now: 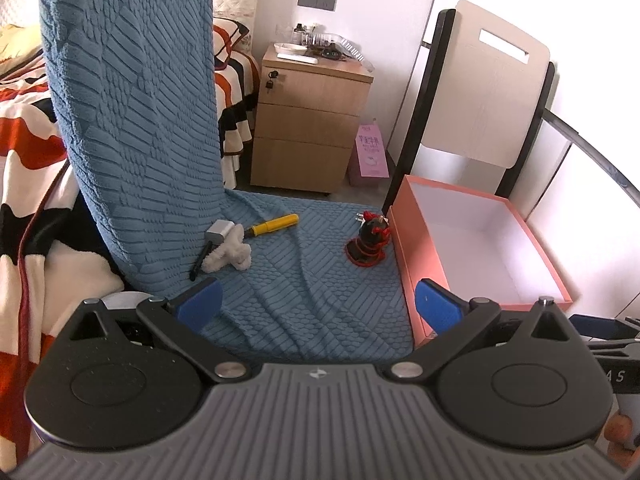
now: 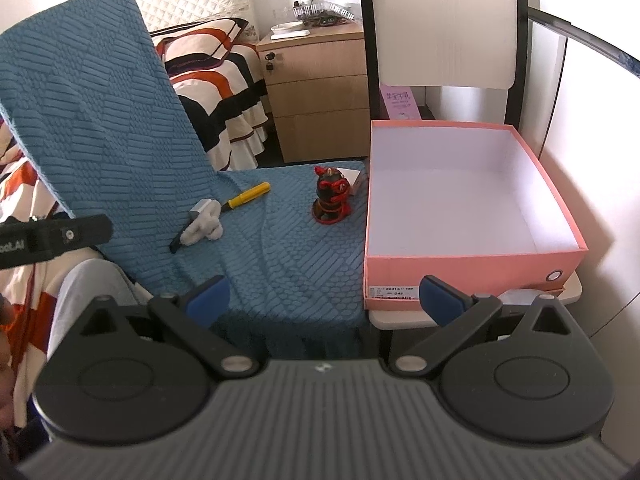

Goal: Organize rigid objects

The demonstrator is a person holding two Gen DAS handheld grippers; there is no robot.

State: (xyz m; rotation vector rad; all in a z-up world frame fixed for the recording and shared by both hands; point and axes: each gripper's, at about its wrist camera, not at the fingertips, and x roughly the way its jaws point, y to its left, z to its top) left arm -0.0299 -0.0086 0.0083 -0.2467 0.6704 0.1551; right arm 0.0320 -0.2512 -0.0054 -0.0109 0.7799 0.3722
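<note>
I hold both tools released, left tool (image 1: 318,306) and right tool (image 2: 324,300); the red-and-black figurine (image 2: 331,199) stands ahead of the right tool, just left of the pink box (image 2: 472,276).

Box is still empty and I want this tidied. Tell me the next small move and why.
Probably bring the right gripper forward to the red and black figurine. Both grippers are open and hold nothing, the pink box is empty, and the figurine stands upright on the blue cover right beside the box, nearer than the yellow-handled tool or the small hammer.
</note>
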